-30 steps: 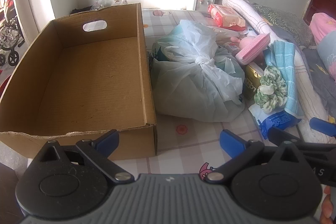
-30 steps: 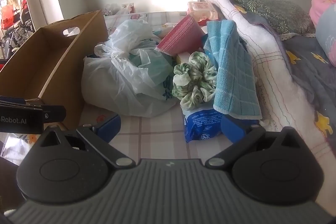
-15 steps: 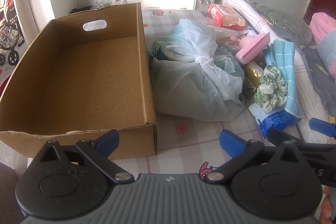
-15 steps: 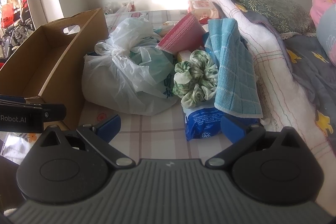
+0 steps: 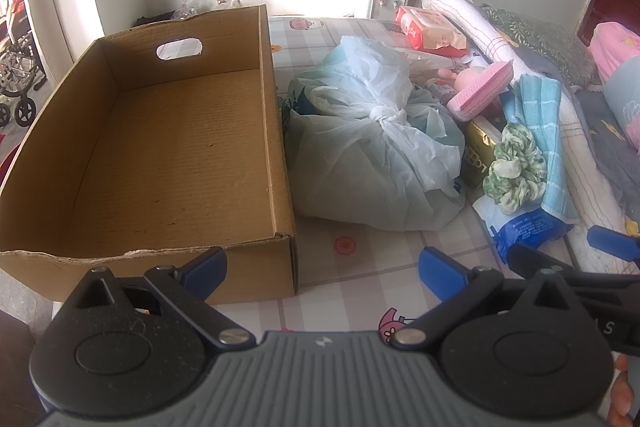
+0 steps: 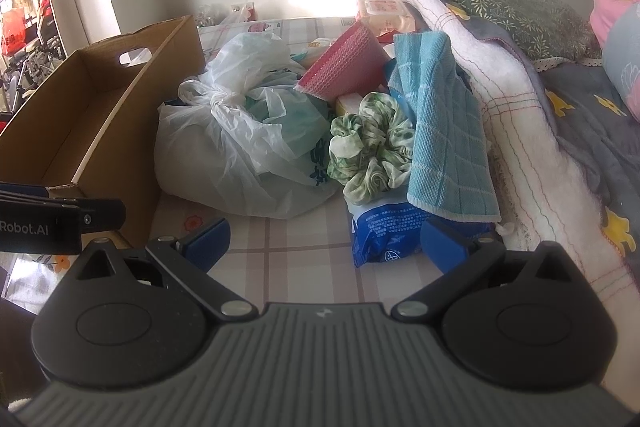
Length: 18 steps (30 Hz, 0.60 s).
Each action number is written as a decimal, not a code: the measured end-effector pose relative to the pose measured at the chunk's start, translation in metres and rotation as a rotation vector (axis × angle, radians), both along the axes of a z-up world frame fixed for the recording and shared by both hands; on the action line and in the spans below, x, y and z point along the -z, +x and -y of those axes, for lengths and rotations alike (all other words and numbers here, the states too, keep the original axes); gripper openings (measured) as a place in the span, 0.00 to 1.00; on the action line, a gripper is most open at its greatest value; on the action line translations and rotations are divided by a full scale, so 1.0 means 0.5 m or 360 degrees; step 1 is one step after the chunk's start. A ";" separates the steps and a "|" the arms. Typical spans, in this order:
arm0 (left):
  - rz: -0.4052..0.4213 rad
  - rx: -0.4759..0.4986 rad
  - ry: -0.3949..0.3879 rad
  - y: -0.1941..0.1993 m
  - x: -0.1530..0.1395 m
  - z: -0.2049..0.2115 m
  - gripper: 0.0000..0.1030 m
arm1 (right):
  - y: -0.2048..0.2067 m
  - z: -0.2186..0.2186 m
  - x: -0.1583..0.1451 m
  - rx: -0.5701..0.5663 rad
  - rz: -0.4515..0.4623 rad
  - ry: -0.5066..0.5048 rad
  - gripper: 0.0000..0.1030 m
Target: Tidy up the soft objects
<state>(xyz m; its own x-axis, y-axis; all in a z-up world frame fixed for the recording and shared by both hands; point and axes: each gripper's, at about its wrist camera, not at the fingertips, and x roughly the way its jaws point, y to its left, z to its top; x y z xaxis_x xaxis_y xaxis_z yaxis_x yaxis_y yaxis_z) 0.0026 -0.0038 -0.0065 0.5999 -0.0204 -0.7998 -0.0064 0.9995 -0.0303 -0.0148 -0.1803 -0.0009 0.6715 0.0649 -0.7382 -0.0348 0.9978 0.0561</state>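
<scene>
Jaws, left wrist view: we see our left gripper (image 5: 322,265) spread wide and holding nothing, poised over the checked worktop (image 5: 360,267) at the near right corner of the cardboard box (image 5: 276,147).
Soft pile, left wrist view: the green scrunchie (image 5: 516,171) lies ahead and well to the right of these jaws, past the knotted plastic bag (image 5: 372,163), resting on a blue packet (image 5: 528,227).
Jaws, right wrist view: our right gripper (image 6: 324,239) is also agape and empty.
Soft pile, right wrist view: the scrunchie (image 6: 370,145) sits almost straight ahead, slightly right of centre, touching the blue towel (image 6: 444,131), which hangs lengthwise toward us.
Nearer hand: we judge the right; the box (image 6: 100,131) lies to its left.
</scene>
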 end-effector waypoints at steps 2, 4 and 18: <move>-0.0001 0.0001 0.0000 0.000 0.000 0.000 1.00 | -0.001 0.000 0.002 0.0000 -0.0002 0.0002 0.99; -0.0003 0.0002 -0.0001 -0.001 0.000 0.001 1.00 | -0.002 0.000 0.003 0.0000 -0.0003 0.0000 0.99; -0.0011 0.0004 -0.0004 -0.001 0.002 0.002 1.00 | -0.002 -0.001 0.003 0.0001 -0.0004 0.0000 0.99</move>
<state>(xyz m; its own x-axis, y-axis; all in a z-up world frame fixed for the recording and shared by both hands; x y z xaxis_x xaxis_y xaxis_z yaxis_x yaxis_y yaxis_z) 0.0020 -0.0049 -0.0073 0.5945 -0.0238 -0.8038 -0.0040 0.9995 -0.0325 -0.0158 -0.1798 -0.0025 0.6697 0.0646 -0.7398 -0.0342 0.9978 0.0562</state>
